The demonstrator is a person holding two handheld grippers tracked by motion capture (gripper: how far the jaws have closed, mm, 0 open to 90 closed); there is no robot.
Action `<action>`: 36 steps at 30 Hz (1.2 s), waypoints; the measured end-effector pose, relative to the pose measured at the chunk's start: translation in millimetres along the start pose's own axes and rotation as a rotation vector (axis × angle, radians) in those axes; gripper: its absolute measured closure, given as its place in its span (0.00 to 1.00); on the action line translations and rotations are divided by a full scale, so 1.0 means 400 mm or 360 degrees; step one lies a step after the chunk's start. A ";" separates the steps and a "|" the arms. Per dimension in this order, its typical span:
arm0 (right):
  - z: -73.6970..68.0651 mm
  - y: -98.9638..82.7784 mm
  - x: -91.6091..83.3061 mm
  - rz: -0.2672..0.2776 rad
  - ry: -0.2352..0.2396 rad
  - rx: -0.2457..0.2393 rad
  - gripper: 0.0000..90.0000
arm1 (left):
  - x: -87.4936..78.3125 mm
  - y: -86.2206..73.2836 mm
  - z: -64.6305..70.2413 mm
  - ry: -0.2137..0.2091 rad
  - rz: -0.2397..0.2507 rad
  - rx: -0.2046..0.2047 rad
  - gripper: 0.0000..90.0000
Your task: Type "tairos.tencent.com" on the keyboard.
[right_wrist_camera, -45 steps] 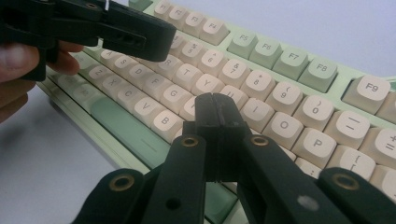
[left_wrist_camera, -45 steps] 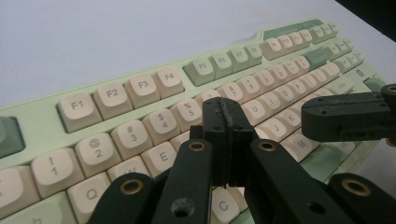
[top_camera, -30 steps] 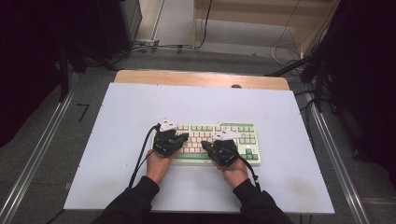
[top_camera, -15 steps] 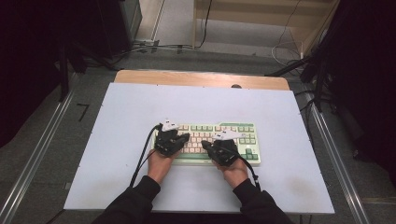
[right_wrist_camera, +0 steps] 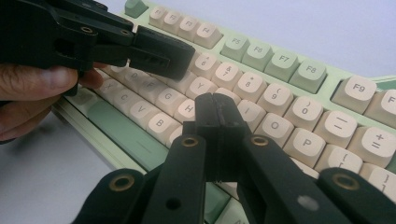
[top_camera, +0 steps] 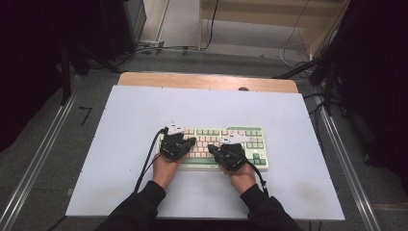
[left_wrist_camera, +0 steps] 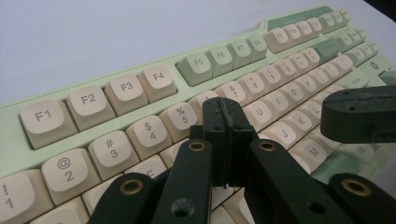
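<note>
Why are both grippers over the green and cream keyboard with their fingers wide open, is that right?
Not quite. The fingers are shut, not wide open. The left gripper view shows the left gripper with its two fingers pressed together above the keys, and the right gripper view shows the same for the right gripper. The rest is right: both are over the green and cream keyboard.

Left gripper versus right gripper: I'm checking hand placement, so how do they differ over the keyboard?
The left gripper is above the keyboard's left half, its tips near the 6 key; the right gripper is above the middle, near the H key. The left points right, the right points left. Both are shut, holding nothing.
</note>
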State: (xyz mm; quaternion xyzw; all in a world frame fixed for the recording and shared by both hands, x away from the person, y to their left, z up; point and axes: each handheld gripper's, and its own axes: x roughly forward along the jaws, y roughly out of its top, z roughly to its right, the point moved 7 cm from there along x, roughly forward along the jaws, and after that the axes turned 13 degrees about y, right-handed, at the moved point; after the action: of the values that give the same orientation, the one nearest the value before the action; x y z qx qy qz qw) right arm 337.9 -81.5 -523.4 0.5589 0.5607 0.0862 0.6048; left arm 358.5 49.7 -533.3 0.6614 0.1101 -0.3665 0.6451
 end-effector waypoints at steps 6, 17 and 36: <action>-0.001 0.001 -0.001 0.0002 -0.0001 0.0000 0.97 | 0.002 -0.002 0.001 0.0015 -0.0008 0.0017 1.00; 0.000 0.000 -0.001 0.0002 -0.0002 0.0000 0.97 | -0.009 0.005 0.000 0.0005 0.0016 0.0007 1.00; -0.002 0.000 -0.001 0.0000 -0.0003 -0.0004 0.97 | -0.032 0.014 0.007 -0.0036 0.0054 -0.0005 1.00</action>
State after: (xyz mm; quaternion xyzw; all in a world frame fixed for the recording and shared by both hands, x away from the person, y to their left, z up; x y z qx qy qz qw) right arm 337.3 -81.5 -522.7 0.5581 0.5601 0.0864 0.6061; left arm 352.0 50.5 -520.6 0.6579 0.0922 -0.3627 0.6535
